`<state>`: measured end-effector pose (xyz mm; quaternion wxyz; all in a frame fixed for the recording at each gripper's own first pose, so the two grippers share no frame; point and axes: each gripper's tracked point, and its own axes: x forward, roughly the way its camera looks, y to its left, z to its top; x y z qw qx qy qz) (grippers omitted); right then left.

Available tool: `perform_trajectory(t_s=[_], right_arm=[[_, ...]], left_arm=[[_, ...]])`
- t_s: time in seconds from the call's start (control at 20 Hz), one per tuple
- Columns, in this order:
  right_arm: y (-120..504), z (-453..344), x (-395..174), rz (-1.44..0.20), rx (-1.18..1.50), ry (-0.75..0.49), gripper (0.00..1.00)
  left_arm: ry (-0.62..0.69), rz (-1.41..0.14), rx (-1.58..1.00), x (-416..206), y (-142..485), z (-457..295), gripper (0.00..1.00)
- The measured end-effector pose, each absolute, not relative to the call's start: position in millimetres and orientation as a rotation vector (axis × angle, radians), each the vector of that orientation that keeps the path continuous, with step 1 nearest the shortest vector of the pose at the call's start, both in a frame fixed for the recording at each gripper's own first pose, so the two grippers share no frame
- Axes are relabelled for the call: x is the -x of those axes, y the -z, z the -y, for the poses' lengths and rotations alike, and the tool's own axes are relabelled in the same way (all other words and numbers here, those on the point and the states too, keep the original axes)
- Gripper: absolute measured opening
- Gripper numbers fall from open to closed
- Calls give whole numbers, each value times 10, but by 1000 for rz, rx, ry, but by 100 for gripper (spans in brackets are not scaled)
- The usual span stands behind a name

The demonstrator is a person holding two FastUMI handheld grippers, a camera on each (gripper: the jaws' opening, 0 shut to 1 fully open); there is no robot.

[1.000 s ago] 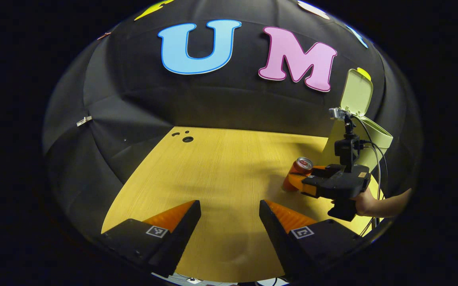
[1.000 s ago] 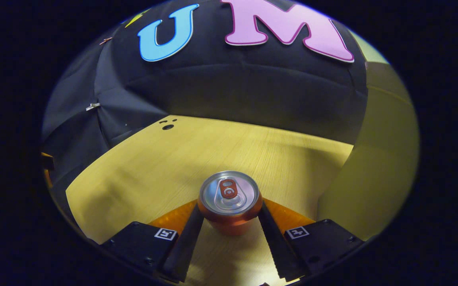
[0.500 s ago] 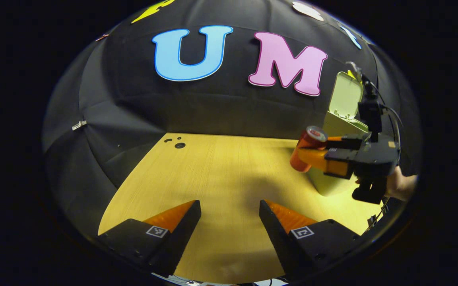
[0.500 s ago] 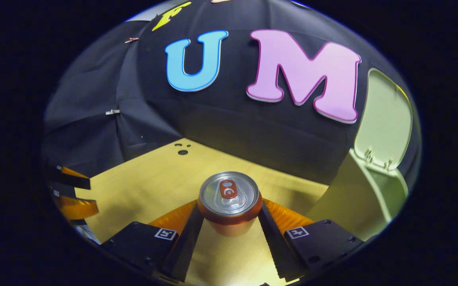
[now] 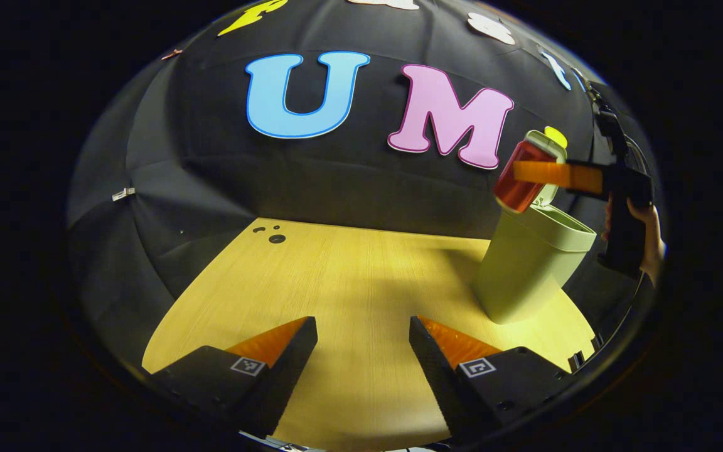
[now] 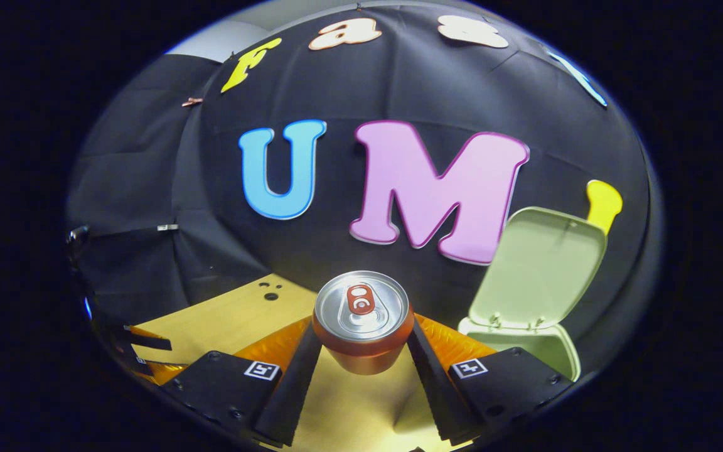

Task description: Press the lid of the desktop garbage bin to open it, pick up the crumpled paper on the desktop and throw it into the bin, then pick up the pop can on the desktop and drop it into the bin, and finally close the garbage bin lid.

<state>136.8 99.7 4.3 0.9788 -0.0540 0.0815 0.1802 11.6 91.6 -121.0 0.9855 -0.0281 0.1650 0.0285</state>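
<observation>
Pop can [image 6: 362,320] upright between fingers of my right tool [image 6: 361,376], both fingers pressed on its sides, lifted clear of worktop [image 6: 223,317]. From left gripper view, can [image 5: 517,177] hangs beside rim of garbage bin [image 5: 528,263], in front of raised lid [image 5: 548,145]. Bin lid [image 6: 540,270] stands open, far right. My left tool [image 5: 363,351] spread open, gripping nothing, low over near worktop [image 5: 336,276].

Right tongs [image 6: 361,351] raised, clamped; left tongs [image 5: 363,351] low, spread.

No legible text, labels or numbers anywhere.
</observation>
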Motion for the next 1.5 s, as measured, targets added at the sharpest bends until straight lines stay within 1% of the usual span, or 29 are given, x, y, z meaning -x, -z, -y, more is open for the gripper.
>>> perform_trajectory(t_s=[0.25, 0.4, 0.65, 0.9, 1.1, 1.3, 1.35, 1.4, 1.5], right_arm=[[-145, -374, -1456, -157, 99, -274, 84], [-125, -27, -1535, -158, 79, -229, 83], [35, 484, -1673, -187, 73, -194, 83], [360, 721, -1809, -255, 57, -191, 83], [475, 722, -1854, -277, 58, -183, 83], [519, 718, -1820, -289, 77, -147, 86], [493, 698, -1795, -290, 73, -140, 93], [439, 652, -1777, -280, 68, -137, 97], [276, 607, -1709, -256, 71, -131, 98]], left_arm=[[-88, -343, 93, -98, 1327, -856, 96], [-101, -376, 134, -104, 1476, -726, 96], [-153, -394, 175, -222, 1560, -547, 96], [-201, -401, 204, -319, 1576, -450, 96], [-208, -383, 215, -261, 1529, -444, 96], [-187, -381, 195, -28, 1530, -525, 96], [-190, -377, 190, 62, 1536, -586, 96], [-197, -375, 193, 153, 1533, -650, 96], [-218, -364, 216, 344, 1549, -780, 96]])
